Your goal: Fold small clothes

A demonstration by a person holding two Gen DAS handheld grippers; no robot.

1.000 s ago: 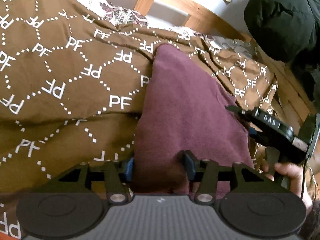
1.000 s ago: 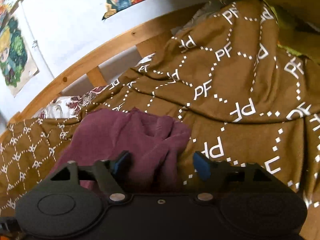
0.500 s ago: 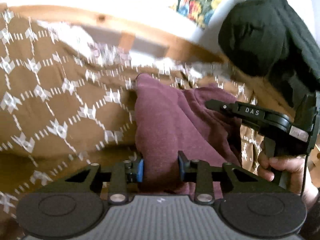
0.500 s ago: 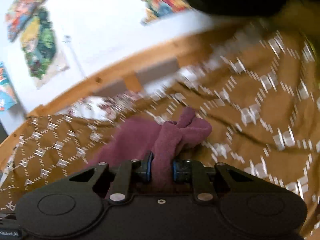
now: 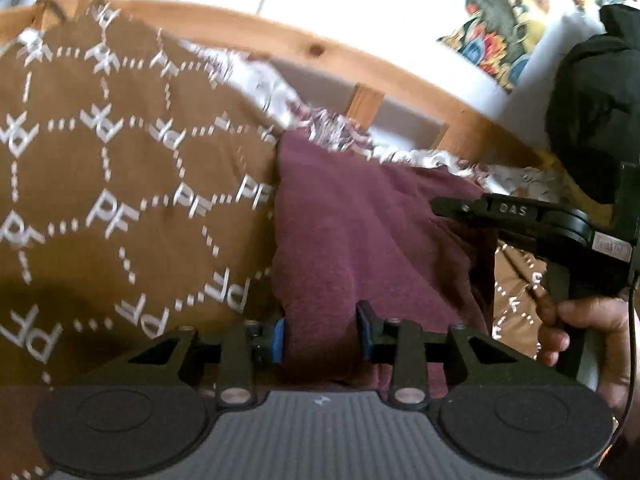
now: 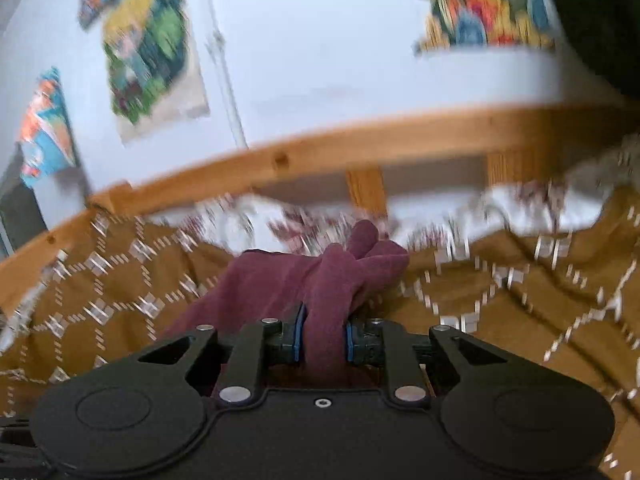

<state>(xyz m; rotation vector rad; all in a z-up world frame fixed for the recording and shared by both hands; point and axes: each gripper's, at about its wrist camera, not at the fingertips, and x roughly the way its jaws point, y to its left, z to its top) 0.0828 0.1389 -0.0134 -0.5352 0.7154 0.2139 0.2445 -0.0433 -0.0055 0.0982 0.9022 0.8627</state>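
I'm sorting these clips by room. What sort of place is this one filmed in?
Most likely a bedroom, with the work done on a bed. A brown blanket printed with letters covers the surface, a wooden bed rail runs behind it, and colourful pictures hang on the white wall.

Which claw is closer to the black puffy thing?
Right: the right claw sits beside the black bundle; the left claw is farther, across the maroon cloth both just closed on.

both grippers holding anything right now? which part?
Both grip the maroon garment. The left gripper pinches a near edge; the right gripper clamps a bunched fold at another edge, cloth sticking out past its jaws.
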